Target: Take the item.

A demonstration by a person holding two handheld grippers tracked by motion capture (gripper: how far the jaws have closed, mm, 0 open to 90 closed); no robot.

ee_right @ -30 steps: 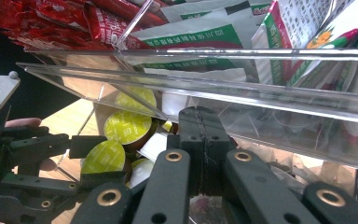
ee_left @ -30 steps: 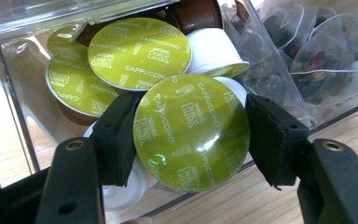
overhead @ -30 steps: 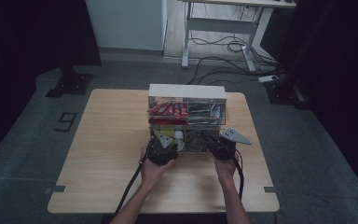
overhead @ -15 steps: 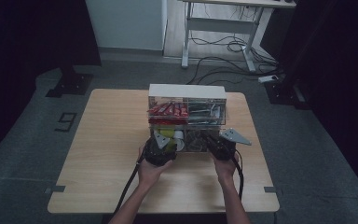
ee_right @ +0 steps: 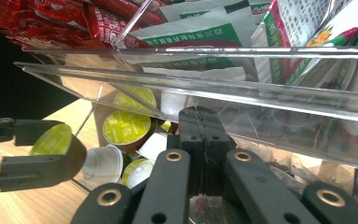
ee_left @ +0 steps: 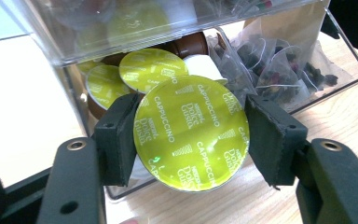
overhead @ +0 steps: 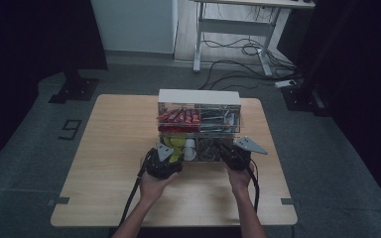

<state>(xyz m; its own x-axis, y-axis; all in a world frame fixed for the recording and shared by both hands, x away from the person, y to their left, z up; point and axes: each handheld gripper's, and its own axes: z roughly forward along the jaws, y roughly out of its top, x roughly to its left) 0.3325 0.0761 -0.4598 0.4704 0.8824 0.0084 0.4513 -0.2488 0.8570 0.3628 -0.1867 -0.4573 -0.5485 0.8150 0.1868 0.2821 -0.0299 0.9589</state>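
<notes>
My left gripper (ee_left: 190, 128) is shut on a green-lidded cappuccino capsule (ee_left: 191, 140), held just in front of the open lower drawer of a clear acrylic organizer (overhead: 198, 97). That drawer holds more green, brown and white capsules (ee_left: 151, 70) and clear pyramid tea bags (ee_left: 279, 70). My right gripper (ee_right: 200, 123) has its jaws pressed together at the drawer's right part, under the upper shelf; I cannot tell if anything is between them. From the right gripper view, the left gripper (ee_right: 51, 142) with its capsule is at the left. From above, both grippers (overhead: 171, 154) (overhead: 229, 151) sit at the organizer's front.
The organizer's upper shelf holds red stick packets (overhead: 178, 118) and green-and-white tea sachets (ee_right: 242, 28). The wooden table (overhead: 109, 148) has bare room left of and in front of the organizer. On the floor behind are a white desk frame (overhead: 228, 25) and cables (overhead: 238, 62).
My left gripper has drawn a little back from the drawer and up, with the capsule in it. The right gripper has kept still.
</notes>
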